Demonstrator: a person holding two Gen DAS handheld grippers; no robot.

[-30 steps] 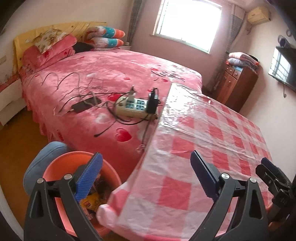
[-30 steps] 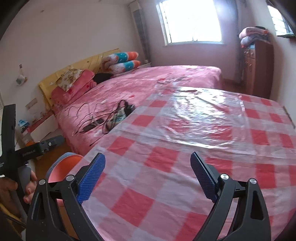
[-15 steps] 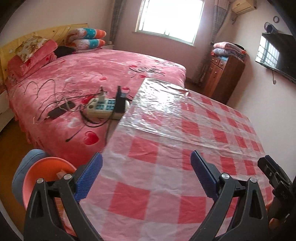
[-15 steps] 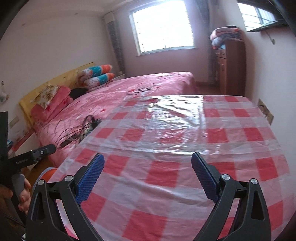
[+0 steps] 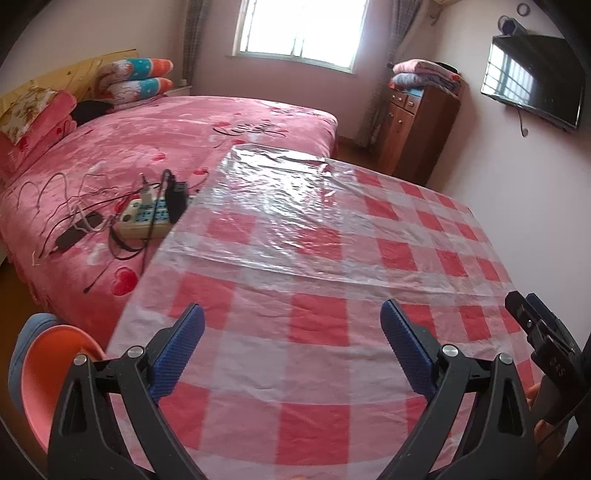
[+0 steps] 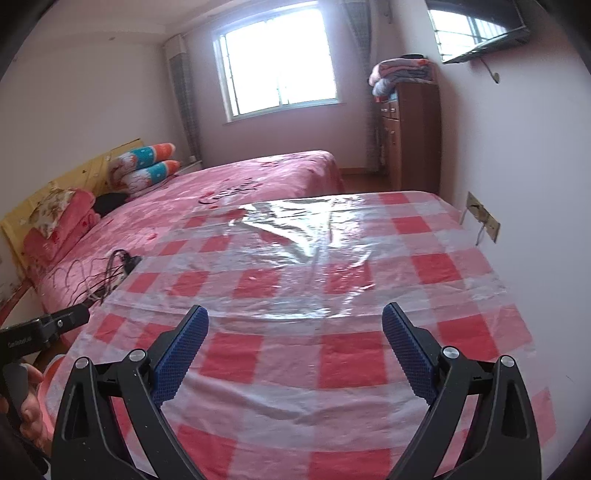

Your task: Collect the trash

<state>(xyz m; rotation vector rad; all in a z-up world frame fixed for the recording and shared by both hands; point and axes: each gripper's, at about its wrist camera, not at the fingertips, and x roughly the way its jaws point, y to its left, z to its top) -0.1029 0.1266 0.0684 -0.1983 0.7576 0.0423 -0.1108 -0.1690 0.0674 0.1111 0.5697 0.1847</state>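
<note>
Daylight enters through the far window (image 5: pixel 301 31), which is blown out to white in both views; in the right wrist view its panes (image 6: pixel 279 70) lose nearly all detail. The clear plastic sheet (image 5: pixel 295 206) on the bench throws strong white glare at its far end and shows again as a shiny patch (image 6: pixel 295 229). The room is evenly bright with soft, faint shadows. Fisheye distortion bends walls and the television (image 5: pixel 533 86) near the edges, and dark vignetting fills the corners. Focus is slightly soft throughout.

The left gripper (image 5: pixel 291 317) has swung from above the orange bin (image 5: pixel 48 369) to over the checked table (image 5: pixel 317 369).
</note>
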